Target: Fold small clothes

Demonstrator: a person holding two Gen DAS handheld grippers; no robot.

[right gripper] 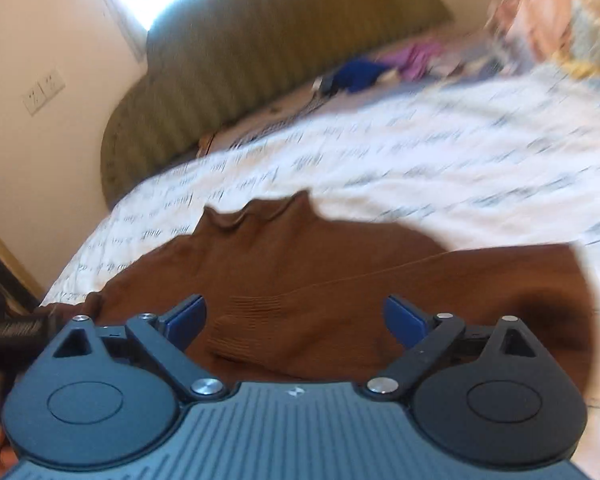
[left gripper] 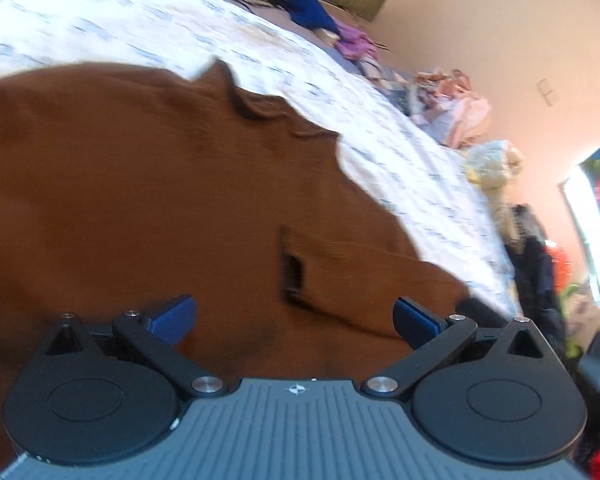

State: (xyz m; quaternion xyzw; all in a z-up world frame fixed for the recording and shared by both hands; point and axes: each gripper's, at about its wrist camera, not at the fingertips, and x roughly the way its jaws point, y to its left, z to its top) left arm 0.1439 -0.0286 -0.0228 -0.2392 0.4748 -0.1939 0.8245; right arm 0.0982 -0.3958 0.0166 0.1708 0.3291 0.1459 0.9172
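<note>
Brown sweater [left gripper: 140,200] lies flat on bed [left gripper: 380,140], filling lower left of frame, sleeve [right gripper: 300,312] folded across. Both grippers, left [left gripper: 296,320] and right [right gripper: 296,320], released, nothing held. Next fold: probably pinch hem corners together, lift evenly; blur hides edges.

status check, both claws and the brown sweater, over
Left claw open, empty. Right claw open, empty, a ribbed cuff below it. Brown sweater flat on bedspread, sleeve folded across. Nothing in the way.
</note>
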